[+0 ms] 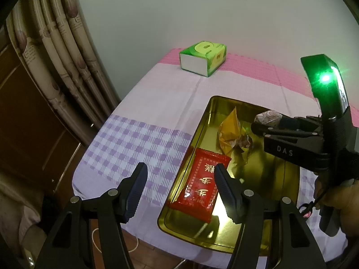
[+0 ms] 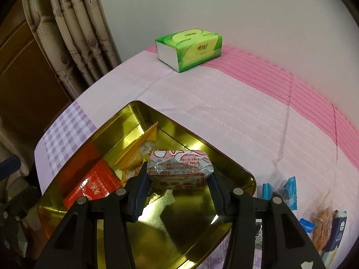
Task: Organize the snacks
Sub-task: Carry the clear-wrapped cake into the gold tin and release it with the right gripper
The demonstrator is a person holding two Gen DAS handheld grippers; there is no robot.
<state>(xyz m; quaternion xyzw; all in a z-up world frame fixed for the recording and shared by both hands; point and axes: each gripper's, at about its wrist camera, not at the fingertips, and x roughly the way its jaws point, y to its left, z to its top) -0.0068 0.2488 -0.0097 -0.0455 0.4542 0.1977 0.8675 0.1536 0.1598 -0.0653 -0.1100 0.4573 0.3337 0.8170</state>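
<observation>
A shallow gold tin tray (image 1: pixel 190 143) (image 2: pixel 179 228) lies on the checked tablecloth. In it are a red packet with gold characters (image 1: pixel 199 179) (image 2: pixel 94 186) and a yellow packet (image 1: pixel 231 132) (image 2: pixel 139 148). My right gripper (image 2: pixel 178 179) (image 1: pixel 267 123) hangs over the tray's right part, shut on a silver and pink wrapped snack block (image 2: pixel 179 168) (image 1: pixel 268 116), both pads against its ends. My left gripper (image 1: pixel 179 168) stands open above the tray's near left rim, nothing between its fingers, the red packet lying below its right finger.
A green tissue pack (image 1: pixel 203 58) (image 2: pixel 188 49) sits at the table's far edge by the wall. Loose snacks lie right of the tray: blue wrappers (image 2: pixel 285 190) and an orange packet (image 2: pixel 323 226). Curtains (image 1: pixel 56 56) hang left. A hand (image 1: pixel 336 197) grips the right tool.
</observation>
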